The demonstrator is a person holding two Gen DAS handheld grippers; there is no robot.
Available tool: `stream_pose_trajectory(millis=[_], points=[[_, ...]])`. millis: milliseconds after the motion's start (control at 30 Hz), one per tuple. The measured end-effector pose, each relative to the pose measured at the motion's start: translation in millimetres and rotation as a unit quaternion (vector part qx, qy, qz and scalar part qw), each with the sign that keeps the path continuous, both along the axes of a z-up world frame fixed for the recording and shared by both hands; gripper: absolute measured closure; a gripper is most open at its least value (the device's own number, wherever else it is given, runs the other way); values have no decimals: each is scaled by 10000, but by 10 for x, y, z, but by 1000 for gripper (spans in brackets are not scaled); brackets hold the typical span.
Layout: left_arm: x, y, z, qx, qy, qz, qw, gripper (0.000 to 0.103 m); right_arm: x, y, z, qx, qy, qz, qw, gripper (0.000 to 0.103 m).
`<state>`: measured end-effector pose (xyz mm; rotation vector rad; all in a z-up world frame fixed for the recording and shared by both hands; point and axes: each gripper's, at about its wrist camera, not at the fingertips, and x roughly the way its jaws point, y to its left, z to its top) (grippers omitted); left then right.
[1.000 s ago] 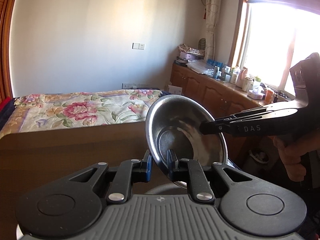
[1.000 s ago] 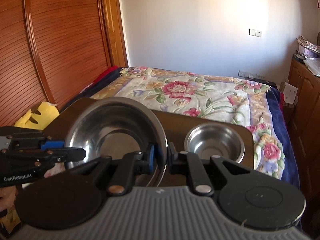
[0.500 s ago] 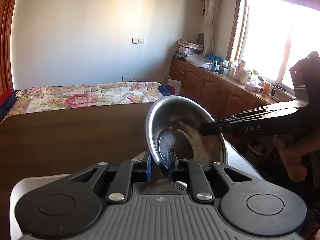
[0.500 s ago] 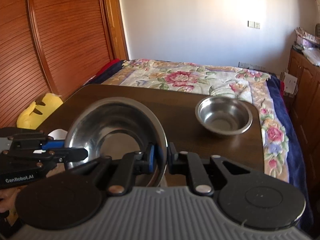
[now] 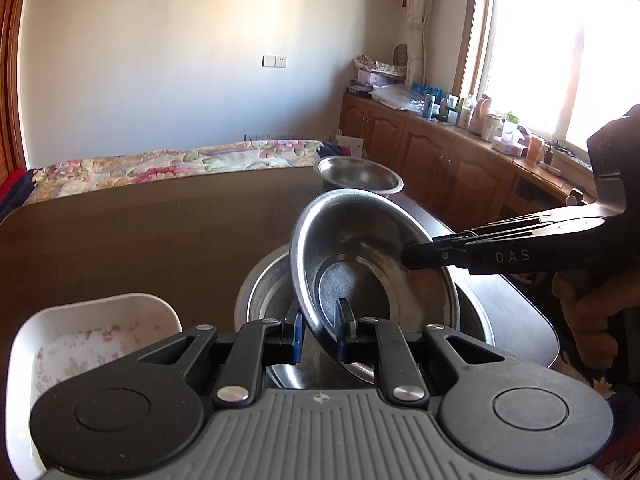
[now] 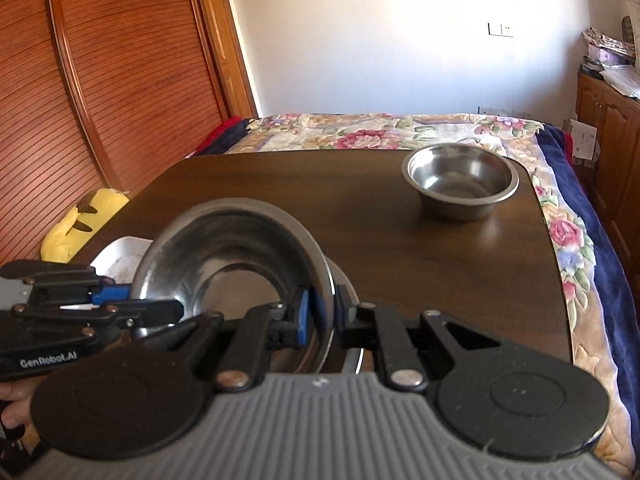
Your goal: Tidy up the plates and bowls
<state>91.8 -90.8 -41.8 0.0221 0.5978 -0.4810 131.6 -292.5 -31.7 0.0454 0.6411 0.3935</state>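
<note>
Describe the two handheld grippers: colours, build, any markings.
Both match: a black linkage with silver pivot pins on a grey ribbed base flanked by round black discs, with blue pads on the fingers. The left gripper reads "GenRobot.AI" in white on its side, seen from the right wrist. The right gripper reads "DAS" along one finger, seen from the left wrist. No cables or sleeves show.

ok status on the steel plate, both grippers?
Left gripper and right gripper both shut on steel plate rim, plate tilted. Large steel bowl directly beneath. Nothing between them.
</note>
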Motion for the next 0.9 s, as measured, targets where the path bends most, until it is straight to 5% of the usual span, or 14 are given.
stream_pose_trajectory(millis=[500, 900], points=[[24, -57, -156, 291, -64, 149, 9994, 86, -90, 66, -173, -42, -339, -189, 9992, 88], [-66, -83, -231, 439, -483, 253, 9975, 86, -240, 86, -285, 186, -765, -537, 9954, 88]])
